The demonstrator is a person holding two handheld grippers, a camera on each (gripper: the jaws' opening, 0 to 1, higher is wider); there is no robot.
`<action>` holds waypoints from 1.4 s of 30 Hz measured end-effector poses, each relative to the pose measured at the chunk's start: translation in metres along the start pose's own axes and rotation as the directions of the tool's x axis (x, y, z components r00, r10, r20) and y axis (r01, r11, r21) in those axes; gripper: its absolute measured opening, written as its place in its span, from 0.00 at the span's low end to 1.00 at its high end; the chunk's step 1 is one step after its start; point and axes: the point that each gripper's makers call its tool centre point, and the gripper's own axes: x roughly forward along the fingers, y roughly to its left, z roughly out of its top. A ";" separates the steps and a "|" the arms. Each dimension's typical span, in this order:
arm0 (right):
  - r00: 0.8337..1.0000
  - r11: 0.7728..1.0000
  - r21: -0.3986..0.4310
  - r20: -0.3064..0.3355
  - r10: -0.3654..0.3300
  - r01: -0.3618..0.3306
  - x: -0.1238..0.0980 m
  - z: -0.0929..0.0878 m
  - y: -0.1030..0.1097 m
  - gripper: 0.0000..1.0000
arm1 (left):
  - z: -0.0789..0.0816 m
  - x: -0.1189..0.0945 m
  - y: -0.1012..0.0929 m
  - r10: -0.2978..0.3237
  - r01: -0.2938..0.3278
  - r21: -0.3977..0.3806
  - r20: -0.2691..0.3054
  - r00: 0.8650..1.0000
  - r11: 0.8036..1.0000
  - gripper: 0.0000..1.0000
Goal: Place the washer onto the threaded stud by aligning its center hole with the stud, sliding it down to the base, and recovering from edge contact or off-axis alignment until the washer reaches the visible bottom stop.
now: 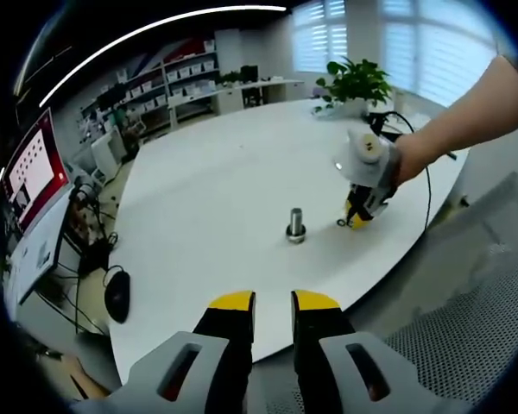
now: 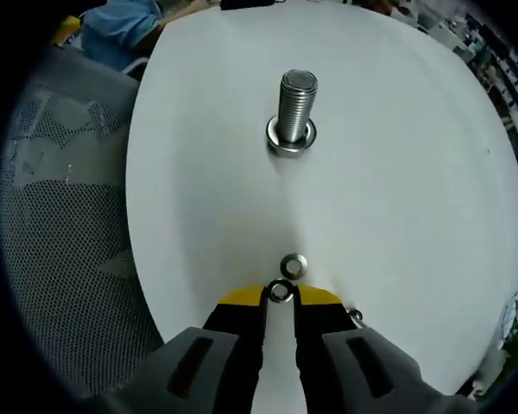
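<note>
The threaded stud (image 2: pixel 297 102) stands upright on the white table (image 2: pixel 397 172), with a washer and nut ring (image 2: pixel 291 140) around its base. My right gripper (image 2: pixel 281 297) is shut on a small washer (image 2: pixel 281 291), held at the jaw tips low over the table, short of the stud. A second washer (image 2: pixel 293 264) lies flat just ahead of the tips, and a third (image 2: pixel 356 317) lies beside the right jaw. In the left gripper view the stud (image 1: pixel 295 224) is mid-table, with the right gripper (image 1: pixel 356 216) to its right, held by a person's hand. My left gripper (image 1: pixel 274 306) hangs open and holds nothing at the table's near edge.
A grey mesh chair (image 2: pixel 60 241) stands by the table's edge. A potted plant (image 1: pixel 356 84) and a black cable (image 1: pixel 427 185) sit at the far side. To the left are a monitor (image 1: pixel 36 168), a mouse (image 1: pixel 116 296) and shelves (image 1: pixel 168 82).
</note>
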 end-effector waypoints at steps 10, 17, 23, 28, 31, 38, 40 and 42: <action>0.985 0.988 0.154 0.171 -0.039 0.013 -0.004 -0.011 -0.002 0.13 | 0.001 0.000 0.002 0.005 -0.005 -0.002 0.006 1.000 1.000 0.14; 0.966 0.966 0.260 0.248 -0.072 0.005 -0.021 -0.015 -0.009 0.13 | 0.001 0.000 0.002 0.002 -0.002 0.000 0.005 1.000 1.000 0.14; 0.944 0.946 0.325 0.305 -0.123 0.018 -0.045 -0.017 -0.025 0.13 | 0.000 0.000 0.002 0.003 -0.003 0.004 0.003 1.000 1.000 0.14; 0.936 0.926 0.377 0.315 -0.157 0.028 -0.055 -0.026 -0.039 0.13 | 0.000 0.000 0.001 0.001 -0.001 0.005 0.002 1.000 1.000 0.14; 0.930 0.915 0.402 0.327 -0.170 0.026 -0.063 -0.027 -0.042 0.14 | 0.000 0.000 0.001 0.003 -0.003 0.004 0.004 1.000 1.000 0.14; 0.917 0.925 0.373 0.337 -0.212 0.077 -0.074 -0.023 -0.051 0.14 | 0.000 0.000 0.001 0.002 -0.002 0.006 0.002 1.000 1.000 0.14; 0.917 0.925 0.373 0.338 -0.213 0.077 -0.073 -0.020 -0.055 0.14 | 0.000 0.000 0.001 0.002 -0.002 0.005 0.003 1.000 1.000 0.14; 0.918 0.926 0.368 0.335 -0.211 0.078 -0.071 -0.017 -0.056 0.14 | 0.000 0.000 0.001 0.002 -0.002 0.005 0.001 1.000 1.000 0.14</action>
